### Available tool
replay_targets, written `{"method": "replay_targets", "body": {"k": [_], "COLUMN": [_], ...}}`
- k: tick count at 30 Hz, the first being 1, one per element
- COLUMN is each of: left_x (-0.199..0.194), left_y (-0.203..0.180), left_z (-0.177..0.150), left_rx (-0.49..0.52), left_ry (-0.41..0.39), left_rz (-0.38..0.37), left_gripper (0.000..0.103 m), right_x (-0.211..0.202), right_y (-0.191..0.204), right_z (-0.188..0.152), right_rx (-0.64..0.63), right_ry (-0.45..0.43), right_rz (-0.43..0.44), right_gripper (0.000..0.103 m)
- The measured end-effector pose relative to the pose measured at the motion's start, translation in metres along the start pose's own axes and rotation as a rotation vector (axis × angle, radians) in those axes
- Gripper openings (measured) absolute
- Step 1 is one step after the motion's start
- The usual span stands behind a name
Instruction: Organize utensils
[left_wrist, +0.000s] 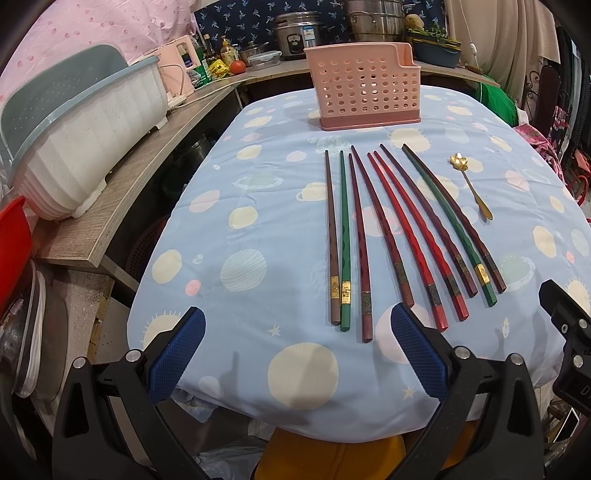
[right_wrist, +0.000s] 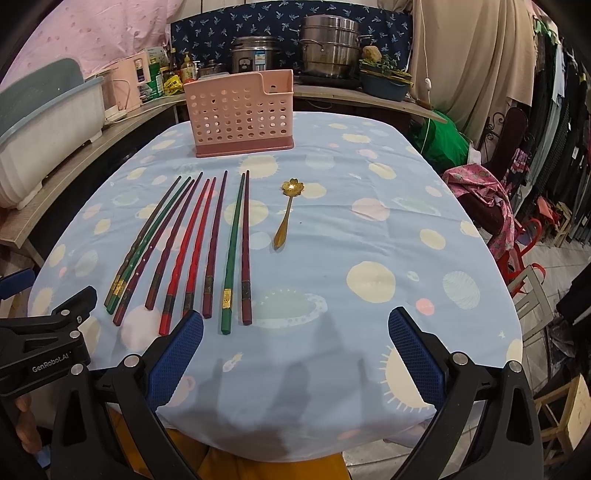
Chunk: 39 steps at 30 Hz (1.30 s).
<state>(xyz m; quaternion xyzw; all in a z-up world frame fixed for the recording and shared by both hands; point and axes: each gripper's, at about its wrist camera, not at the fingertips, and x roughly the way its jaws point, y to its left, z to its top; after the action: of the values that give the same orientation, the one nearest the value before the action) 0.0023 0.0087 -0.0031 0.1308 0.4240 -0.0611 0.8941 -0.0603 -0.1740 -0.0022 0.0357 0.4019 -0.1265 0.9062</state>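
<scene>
- Across the table (left_wrist: 258, 229), nothing is sorted yet: this looks like the start.
- Near the far edge stands the pink holder (left_wrist: 364, 86), empty as far as its holes show.
- Mid-table lie nine chopsticks (left_wrist: 391, 236) in a row, the gold spoon (right_wrist: 286, 212) just right of them.
- At the near edge, left gripper (left_wrist: 297, 354) and right gripper (right_wrist: 295, 354) hover, jaws spread, holding nothing.
- Next move, likely: pinch one chopstick and stand it in the holder.

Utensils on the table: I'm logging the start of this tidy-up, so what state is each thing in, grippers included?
Pink basket: upright at the table's far end, no utensil showing inside.
Chopsticks: nine, flat in a row on the cloth, none held.
Gold spoon: flat, to the right of the chopsticks, apart from them.
Left gripper: open, holding nothing.
Right gripper: open, holding nothing.
</scene>
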Motion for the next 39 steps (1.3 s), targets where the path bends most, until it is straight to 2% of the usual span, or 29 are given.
{"method": "replay_targets", "body": {"k": [39], "left_x": [0.0019], "left_y": [0.0018], "left_z": [-0.0011], "left_rx": [-0.007], "left_ry": [0.009], "left_rz": [0.002], "left_gripper": [0.096], "right_x": [0.0008], "right_y": [0.0008], "right_z": [-0.0007], "right_rx": [-0.002], "right_ry": [-0.003], "right_rz": [0.002], "right_gripper": [0.096]}}
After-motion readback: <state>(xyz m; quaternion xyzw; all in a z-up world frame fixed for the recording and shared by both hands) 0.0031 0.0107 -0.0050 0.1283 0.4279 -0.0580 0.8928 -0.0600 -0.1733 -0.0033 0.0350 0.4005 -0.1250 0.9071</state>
